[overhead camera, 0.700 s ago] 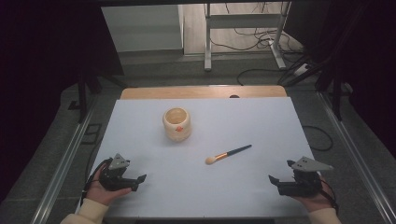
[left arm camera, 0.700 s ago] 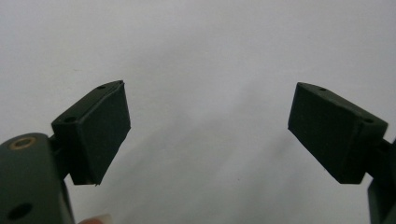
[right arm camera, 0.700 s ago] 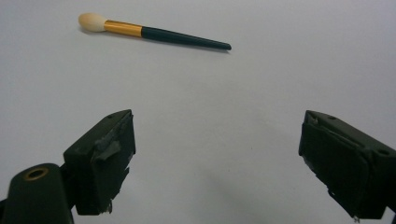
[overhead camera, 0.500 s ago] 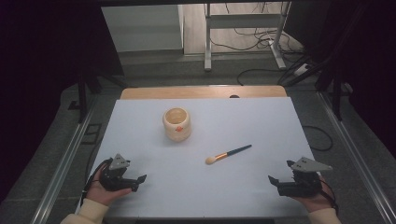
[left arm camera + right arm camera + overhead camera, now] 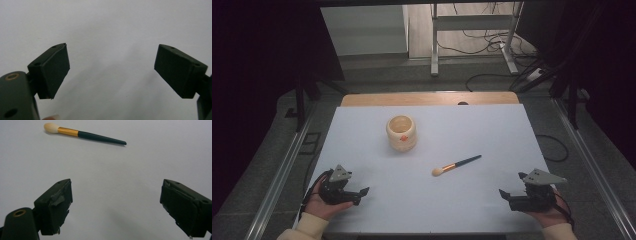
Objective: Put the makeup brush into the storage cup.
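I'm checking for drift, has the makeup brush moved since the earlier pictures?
No. The makeup brush lies at the same spot and angle, right of and nearer than the cream pot, apart from both grippers.

So the table (image 5: 492,130) has a white sheet over it, bare wood strip (image 5: 427,98) showing along the far edge. Beyond that there's a grey floor with a metal stand (image 5: 472,30) and a bunch of loose black cables (image 5: 492,80) trailing around.
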Demonstrator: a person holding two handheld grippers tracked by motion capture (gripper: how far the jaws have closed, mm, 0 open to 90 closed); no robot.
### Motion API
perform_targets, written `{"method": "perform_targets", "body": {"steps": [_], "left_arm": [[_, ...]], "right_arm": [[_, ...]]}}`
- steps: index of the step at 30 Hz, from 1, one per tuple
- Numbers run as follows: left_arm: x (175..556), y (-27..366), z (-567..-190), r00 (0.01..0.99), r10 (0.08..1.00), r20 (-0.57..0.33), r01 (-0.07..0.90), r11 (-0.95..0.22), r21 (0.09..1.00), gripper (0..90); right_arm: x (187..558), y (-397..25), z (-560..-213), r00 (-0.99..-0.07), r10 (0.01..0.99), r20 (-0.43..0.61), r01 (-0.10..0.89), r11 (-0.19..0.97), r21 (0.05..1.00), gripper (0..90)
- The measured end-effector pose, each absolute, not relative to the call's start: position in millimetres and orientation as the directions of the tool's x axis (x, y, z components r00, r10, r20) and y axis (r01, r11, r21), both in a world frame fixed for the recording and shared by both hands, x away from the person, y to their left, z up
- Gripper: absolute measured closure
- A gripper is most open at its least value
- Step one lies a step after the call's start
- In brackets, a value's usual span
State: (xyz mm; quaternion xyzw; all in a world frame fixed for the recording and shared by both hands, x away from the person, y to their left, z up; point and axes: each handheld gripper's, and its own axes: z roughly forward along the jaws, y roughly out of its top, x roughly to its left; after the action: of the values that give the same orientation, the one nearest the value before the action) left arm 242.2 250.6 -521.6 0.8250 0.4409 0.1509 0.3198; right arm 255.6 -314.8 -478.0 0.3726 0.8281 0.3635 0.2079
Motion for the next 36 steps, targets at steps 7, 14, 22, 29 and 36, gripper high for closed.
{"method": "perform_targets", "body": {"steps": [7,14,22,29,36], "left_arm": [[242.0,249.8,-521.8,0.566,0.824,-0.032,0.631,-0.408,0.66,13.4],[242.2,248.5,-521.5,0.571,0.82,-0.034,0.63,-0.412,0.658,13.5],[241.7,248.3,-520.0,0.574,0.818,-0.034,0.627,-0.413,0.661,13.5],[241.8,248.1,-520.0,0.578,0.816,-0.033,0.626,-0.417,0.66,13.5],[241.9,247.8,-520.2,0.577,0.816,-0.035,0.627,-0.415,0.659,13.5]], "right_arm": [[255.2,-314.1,-478.2,-0.644,0.762,-0.072,0.464,0.464,0.754,11.0],[255.7,-313.2,-477.4,-0.655,0.752,-0.073,0.456,0.47,0.755,10.9],[260.0,-310.8,-470.7,-0.673,0.735,-0.083,0.436,0.484,0.759,10.9],[263.9,-309.8,-466.2,-0.689,0.719,-0.091,0.421,0.499,0.757,10.9],[268.5,-307.3,-463.3,-0.713,0.693,-0.107,0.398,0.525,0.753,10.9]]}}
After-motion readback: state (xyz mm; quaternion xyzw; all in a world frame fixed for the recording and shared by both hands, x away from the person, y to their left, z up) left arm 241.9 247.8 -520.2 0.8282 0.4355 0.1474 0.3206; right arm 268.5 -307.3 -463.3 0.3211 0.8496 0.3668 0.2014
